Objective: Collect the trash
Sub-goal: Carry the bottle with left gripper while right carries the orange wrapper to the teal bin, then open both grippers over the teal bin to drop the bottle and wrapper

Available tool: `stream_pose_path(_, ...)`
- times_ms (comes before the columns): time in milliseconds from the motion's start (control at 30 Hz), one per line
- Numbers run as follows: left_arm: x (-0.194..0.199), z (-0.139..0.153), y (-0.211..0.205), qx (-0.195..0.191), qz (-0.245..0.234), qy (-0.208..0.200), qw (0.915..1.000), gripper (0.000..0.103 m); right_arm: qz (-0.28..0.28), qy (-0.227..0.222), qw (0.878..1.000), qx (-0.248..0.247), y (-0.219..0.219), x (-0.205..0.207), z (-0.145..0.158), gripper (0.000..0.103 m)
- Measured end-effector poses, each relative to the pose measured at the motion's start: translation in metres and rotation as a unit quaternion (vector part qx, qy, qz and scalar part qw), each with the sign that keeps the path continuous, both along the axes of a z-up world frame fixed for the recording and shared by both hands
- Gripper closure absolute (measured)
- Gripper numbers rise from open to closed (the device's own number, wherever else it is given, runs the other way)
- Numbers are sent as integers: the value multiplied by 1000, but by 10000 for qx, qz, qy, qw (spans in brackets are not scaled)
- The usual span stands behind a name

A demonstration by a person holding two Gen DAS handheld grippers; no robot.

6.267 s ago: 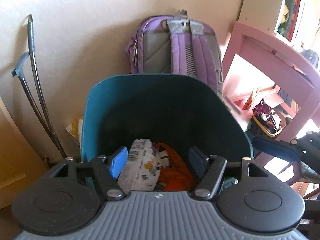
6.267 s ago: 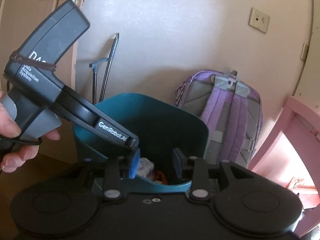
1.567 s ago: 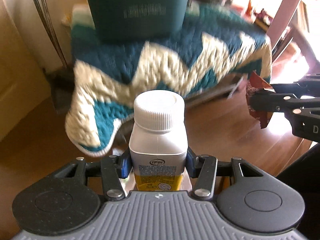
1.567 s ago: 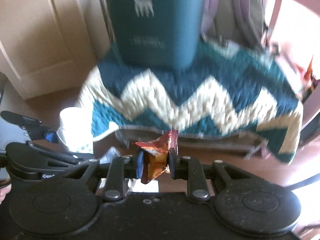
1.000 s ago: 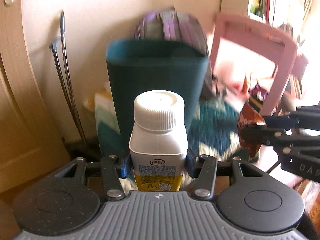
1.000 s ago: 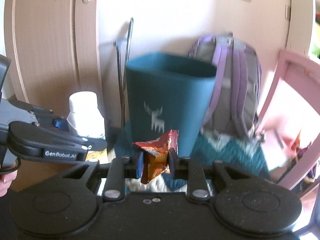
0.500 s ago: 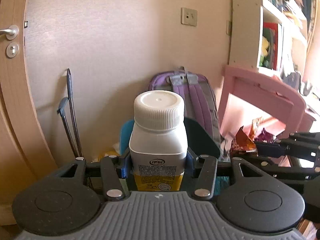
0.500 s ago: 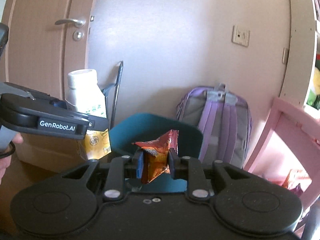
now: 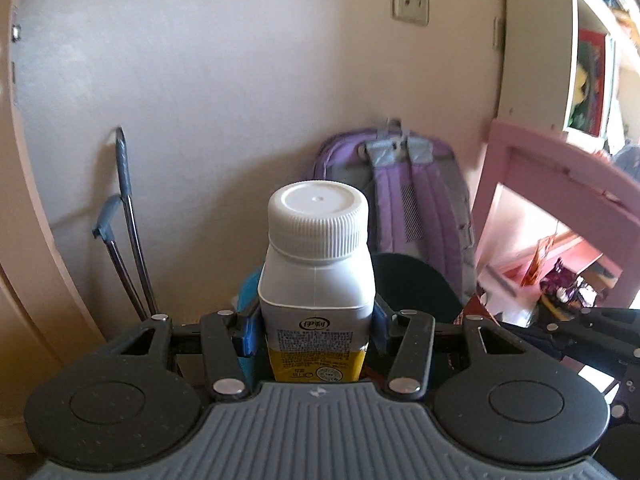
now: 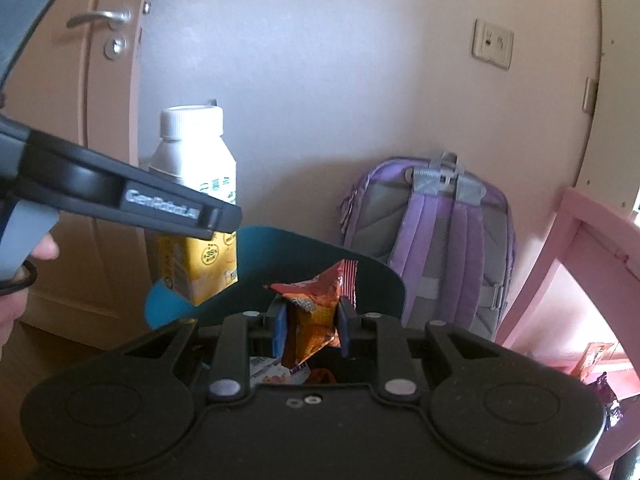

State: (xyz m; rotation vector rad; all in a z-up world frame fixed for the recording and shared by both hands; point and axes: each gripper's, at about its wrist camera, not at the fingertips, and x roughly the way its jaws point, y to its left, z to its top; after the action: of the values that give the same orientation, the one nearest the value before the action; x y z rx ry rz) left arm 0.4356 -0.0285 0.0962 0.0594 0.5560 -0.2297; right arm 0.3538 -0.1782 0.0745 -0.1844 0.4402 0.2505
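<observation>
Left gripper (image 9: 316, 330) clamps bottle (image 9: 316, 292), upright, centre frame | right gripper (image 10: 312, 330) pinches wrapper (image 10: 314, 312), lower centre | bin (image 10: 372, 280) right behind both, rim showing mid-frame, trash inside under the wrapper | backpack (image 10: 444, 232) against wall, right of centre

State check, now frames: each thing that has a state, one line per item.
left gripper: jaws shut on bottle
right gripper: jaws shut on snack wrapper
bottle: capped, upright, held above bin
snack wrapper: crumpled, held over bin
bin: open top, trash already inside
backpack: upright against wall
door: closed
</observation>
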Motion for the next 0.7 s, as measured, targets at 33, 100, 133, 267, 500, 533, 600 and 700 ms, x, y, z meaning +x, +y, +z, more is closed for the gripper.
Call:
stream_pose_path(33, 6, -5, -1, 25, 12, 85, 10000, 52, -15, 44, 10000, -6, 0, 5, -3, 80)
stream_pose_path(100, 17, -16, -3, 82, 20, 243, 9997, 52, 7, 139, 9999, 3, 0, 13, -8, 80)
stream_pose_path(133, 23, -22, -5, 121, 35, 326, 9994, 52, 10, 184, 9998, 3, -1, 17, -11, 80)
stream_pose_path(267, 40, -40, -12, 300, 19, 608, 9977, 52, 25, 384, 9993, -37, 0, 32, -24, 79)
stream_pose_path(500, 59, -64, -23, 633, -61, 994, 9930, 51, 94, 642, 9979, -83, 2, 45, -41, 78)
stream_pose_path(533, 61, -66, -24, 660, -59, 1068, 9921, 51, 101, 664, 9977, -107, 3, 46, -43, 78)
stream_pose_path(600, 65, -71, -24, 706, -38, 1137, 9910, 51, 132, 724, 9972, -99, 3, 48, -45, 76)
stream_pose_path(700, 66, -75, -26, 761, -45, 1160, 9903, 51, 125, 754, 9970, -85, 3, 50, -46, 74)
